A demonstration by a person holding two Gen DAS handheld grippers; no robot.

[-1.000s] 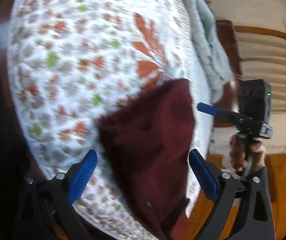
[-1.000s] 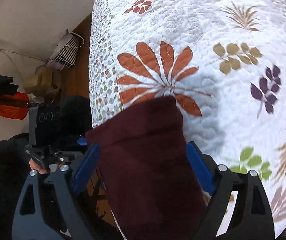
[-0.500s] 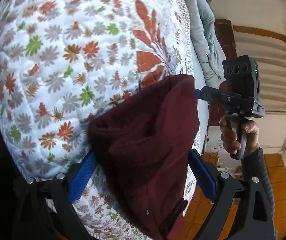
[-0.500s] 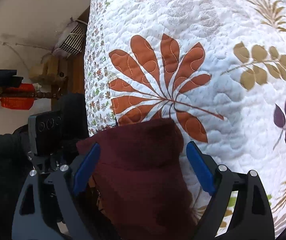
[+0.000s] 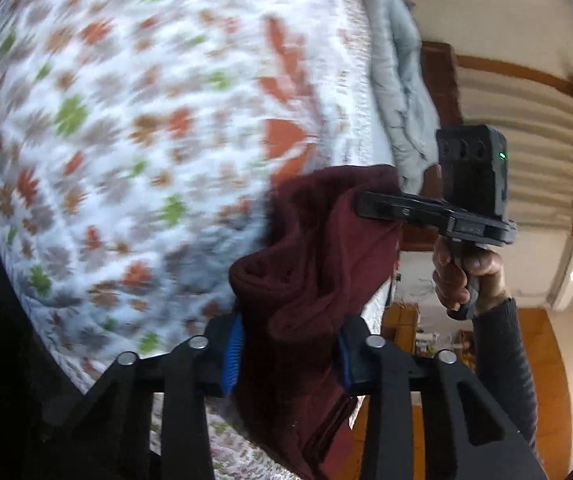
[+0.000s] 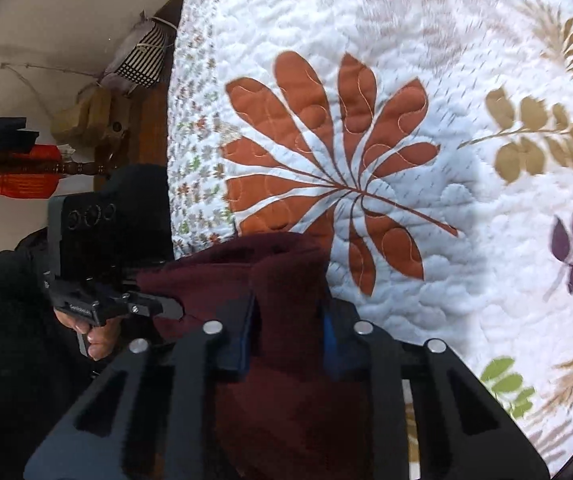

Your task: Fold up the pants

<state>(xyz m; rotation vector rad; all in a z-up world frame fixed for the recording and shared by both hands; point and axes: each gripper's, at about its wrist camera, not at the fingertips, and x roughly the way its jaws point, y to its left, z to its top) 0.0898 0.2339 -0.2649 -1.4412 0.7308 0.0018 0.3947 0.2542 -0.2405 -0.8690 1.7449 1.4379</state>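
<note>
The dark maroon pants (image 5: 318, 264) hang over the edge of a bed with a white leaf-patterned quilt (image 5: 126, 128). My left gripper (image 5: 288, 354) is shut on a bunched fold of the pants near the bed's edge. My right gripper (image 6: 288, 330) is shut on another bunch of the same pants (image 6: 286, 272), just below the large orange leaf print. In the left wrist view the right gripper (image 5: 370, 204) pinches the far end of the cloth. In the right wrist view the left gripper (image 6: 166, 306) shows at the left, against the pants.
A grey blanket (image 5: 398, 80) lies along the far side of the bed. A wooden headboard (image 5: 438, 80) and curtains (image 5: 526, 148) stand beyond it. Bags and a red basket (image 6: 22, 176) sit by the wall on the wooden floor beside the bed.
Both grippers have gone from open around the pants to shut on them. The cloth has bunched up between the fingers and lifted a little off the quilt.
</note>
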